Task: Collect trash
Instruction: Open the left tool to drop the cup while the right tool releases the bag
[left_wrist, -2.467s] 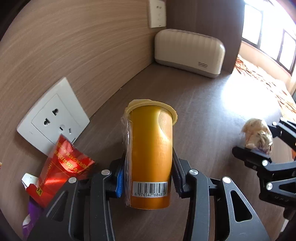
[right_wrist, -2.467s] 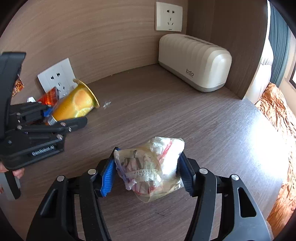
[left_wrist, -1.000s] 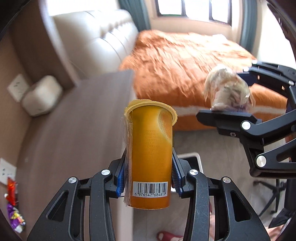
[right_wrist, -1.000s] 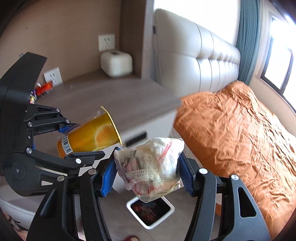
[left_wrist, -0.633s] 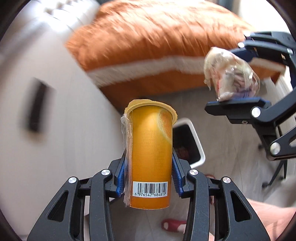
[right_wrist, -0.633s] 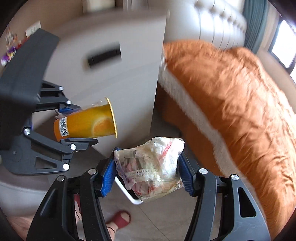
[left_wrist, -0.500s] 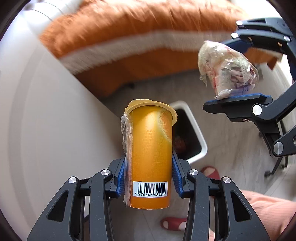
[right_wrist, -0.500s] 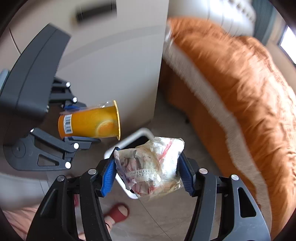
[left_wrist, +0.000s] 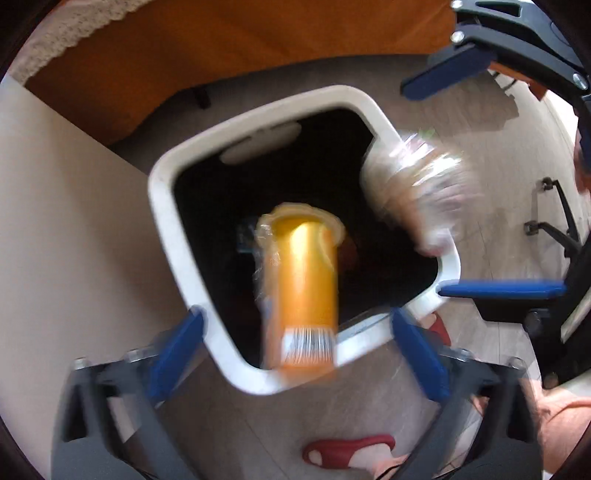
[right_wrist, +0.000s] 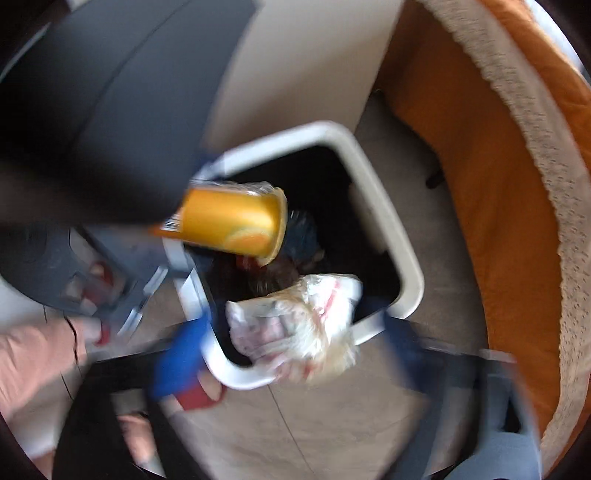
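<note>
A white-rimmed bin (left_wrist: 177, 236) with a dark inside lies straight below both grippers. My left gripper (left_wrist: 299, 349) points down over it and its jaws are opening. The orange cup (left_wrist: 299, 288) is loose between the blue pads (left_wrist: 177, 343), touching neither, blurred over the bin's mouth. My right gripper (right_wrist: 291, 354) also has its jaws opening. The clear bag of crumpled trash (right_wrist: 295, 325) is free between its pads (right_wrist: 177, 358), over the near rim (right_wrist: 388, 229). Other trash lies dark at the bottom of the bin.
An orange bedspread with a cream fringe (right_wrist: 517, 184) hangs close on one side of the bin. The beige cabinet side (left_wrist: 74, 221) stands on the other. A red slipper (left_wrist: 347, 448) and a person's foot are on the floor by the bin. Black chair legs (left_wrist: 554, 221) stand further off.
Both grippers have dropped close over the bin. Their jaws have spread wide, letting go of the cup and the bag, which now fall blurred toward the bin's mouth.
</note>
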